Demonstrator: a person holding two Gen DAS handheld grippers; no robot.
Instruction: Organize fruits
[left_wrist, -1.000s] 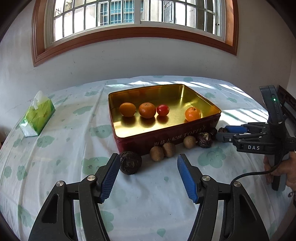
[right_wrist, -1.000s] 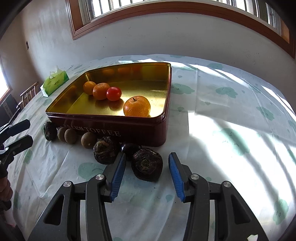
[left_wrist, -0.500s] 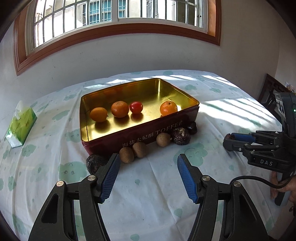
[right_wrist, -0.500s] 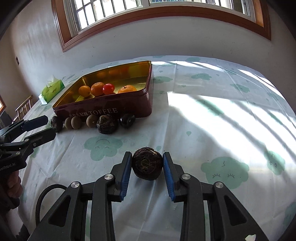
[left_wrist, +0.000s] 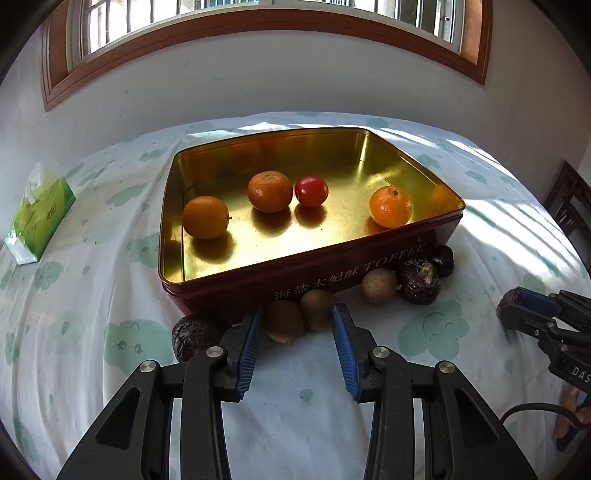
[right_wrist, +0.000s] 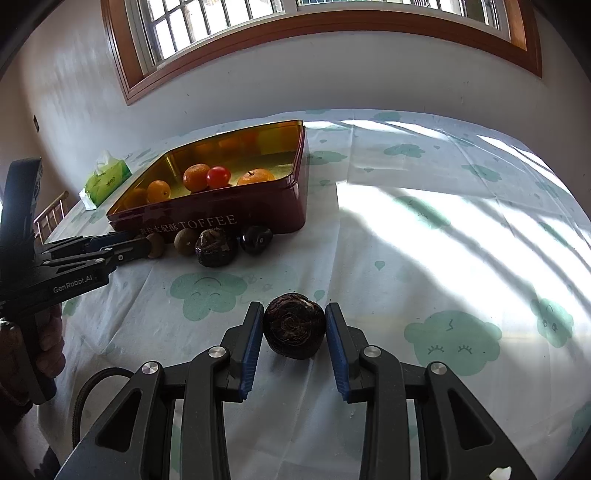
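1. Right hand-held gripper (right_wrist: 294, 325) is clamping a dark wrinkly fruit (right_wrist: 294, 329) between its blue pads, just above the cloud-print cloth, so it's grasping and looking firm on both sides.
2. Left hand-held gripper (left_wrist: 297, 334) is sitting released, jaws wide apart, with two small brown fruits (left_wrist: 301, 317) just ahead of its tips and nothing between the pads.
3. The tin (left_wrist: 369, 258) is lying well ahead and to the left of the right hand-held gripper, already holding three oranges (left_wrist: 269, 191) and a red tomato (left_wrist: 311, 191). More dark and brown fruit is lining up against its front wall.
4. What I'm worrying about: that wrinkly fruit looks roundish and bumpy, so it could be rolling out of the pads if the grip slackens on the way over, I reckon.
5. Also the tin wall is standing between the fruit and the inside. Coming in too low could be knocking the rim or shoving the tin into the loose fruit beside it.
6. Both hand-held grippers are working near the same front edge, so they could be bumping each other.
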